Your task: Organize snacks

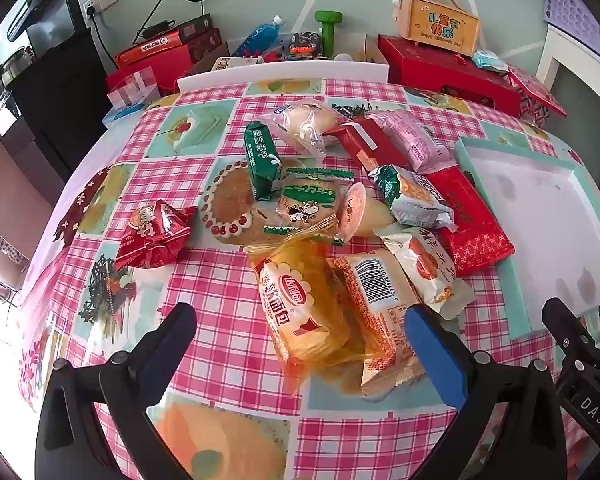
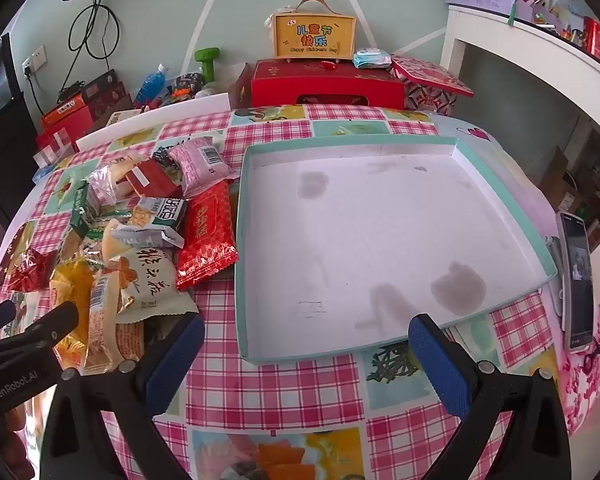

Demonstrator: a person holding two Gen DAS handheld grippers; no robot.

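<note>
The left tool (image 1: pixel 300 332) hangs spread wide and empty over the yellow bread packet (image 1: pixel 300 312), nearest of the snack pile (image 1: pixel 340 200) heaped on the checked worktop (image 1: pixel 204 280). The right tool (image 2: pixel 306 346), equally spread and empty, hovers at the near rim of the shallow box (image 2: pixel 380 240). Only its view shows the phone (image 2: pixel 578 280) right of that box.

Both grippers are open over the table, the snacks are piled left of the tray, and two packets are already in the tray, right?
Not quite: the tray holds no packets, as the right wrist view shows, only stains on its white floor. The rest stands: left gripper and right gripper are open, snack pile left of the tray.
</note>
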